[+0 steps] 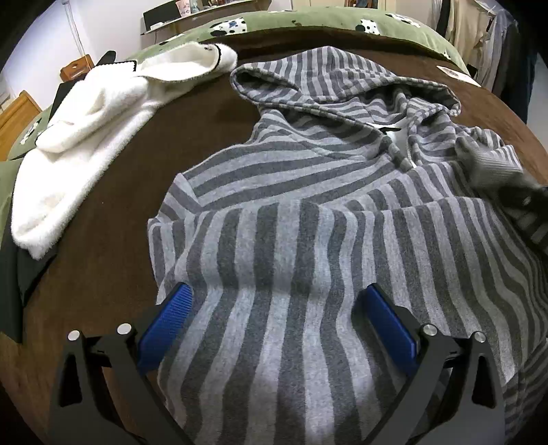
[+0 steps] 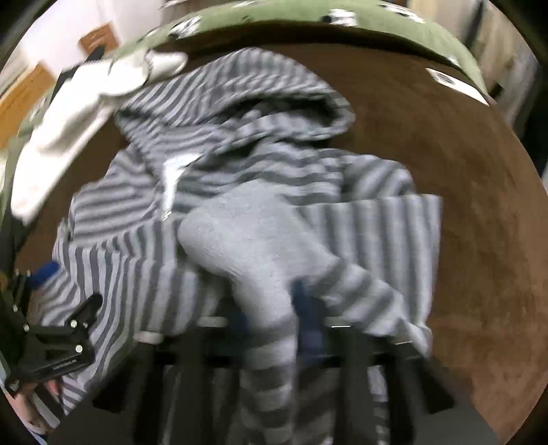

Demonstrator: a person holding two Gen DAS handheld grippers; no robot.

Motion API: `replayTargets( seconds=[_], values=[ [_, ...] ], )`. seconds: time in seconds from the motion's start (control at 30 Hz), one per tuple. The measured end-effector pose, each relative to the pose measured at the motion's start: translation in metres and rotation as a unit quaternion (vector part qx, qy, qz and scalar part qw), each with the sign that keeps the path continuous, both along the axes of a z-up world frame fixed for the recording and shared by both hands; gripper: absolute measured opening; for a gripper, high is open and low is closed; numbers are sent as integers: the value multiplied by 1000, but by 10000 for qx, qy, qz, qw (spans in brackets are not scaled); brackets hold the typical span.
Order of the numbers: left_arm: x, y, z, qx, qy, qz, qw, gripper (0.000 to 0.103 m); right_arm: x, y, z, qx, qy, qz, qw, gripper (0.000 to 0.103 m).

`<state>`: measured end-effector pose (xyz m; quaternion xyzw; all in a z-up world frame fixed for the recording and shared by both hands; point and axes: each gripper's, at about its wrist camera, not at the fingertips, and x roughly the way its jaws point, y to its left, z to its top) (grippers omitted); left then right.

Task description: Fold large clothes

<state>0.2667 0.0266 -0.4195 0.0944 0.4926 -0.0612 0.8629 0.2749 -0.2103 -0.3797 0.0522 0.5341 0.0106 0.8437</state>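
A grey striped hoodie (image 1: pixel 308 191) lies on the brown bed cover (image 1: pixel 113 191), hood toward the far side; it also shows in the right wrist view (image 2: pixel 212 113). My left gripper (image 1: pixel 274 318) is open, its blue pads (image 1: pixel 164 321) resting on either side of a raised stretch of the folded lower body. My right gripper (image 2: pixel 274 318) is shut on the hoodie's sleeve near its plain grey cuff (image 2: pixel 246 232) and holds it above the hoodie's middle. This view is blurred by motion. The cuff and right gripper show at the right edge of the left wrist view (image 1: pixel 493 167).
A white fleece garment (image 1: pixel 85 137) lies on the cover to the left of the hoodie. A green patterned quilt (image 1: pixel 308 20) borders the far side. Wooden furniture (image 1: pixel 17 113) stands far left; hanging clothes (image 1: pixel 486 34) at far right. My left gripper also shows in the right wrist view (image 2: pixel 51 342).
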Motion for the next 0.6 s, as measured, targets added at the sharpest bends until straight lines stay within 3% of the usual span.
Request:
replayTargets(
  seconds=[0.17, 0.27, 0.4, 0.47, 0.53, 0.6],
  values=[
    [-2, 4, 5, 87, -118, 148, 9998, 97, -32, -46, 33, 133, -742, -738, 9944, 17],
    [1, 22, 5, 171, -76, 612, 9980, 98, -47, -74, 44, 114, -948, -1122, 9891, 17],
    [4, 59, -3, -497, 237, 1198, 9913, 98, -65, -112, 26, 172, -667, -1656, 9838, 18],
    [3, 60, -3, -444, 210, 1171, 9919, 98, -73, -122, 12, 279, -443, -1830, 9817, 18],
    [3, 52, -1, -124, 108, 1059, 9942, 98, -79, -128, -4, 300, -180, -1927, 9806, 19],
    [3, 49, 1, -6, 90, 1043, 9945, 98, -90, -132, -12, 457, -111, -2106, 9765, 26]
  ],
)
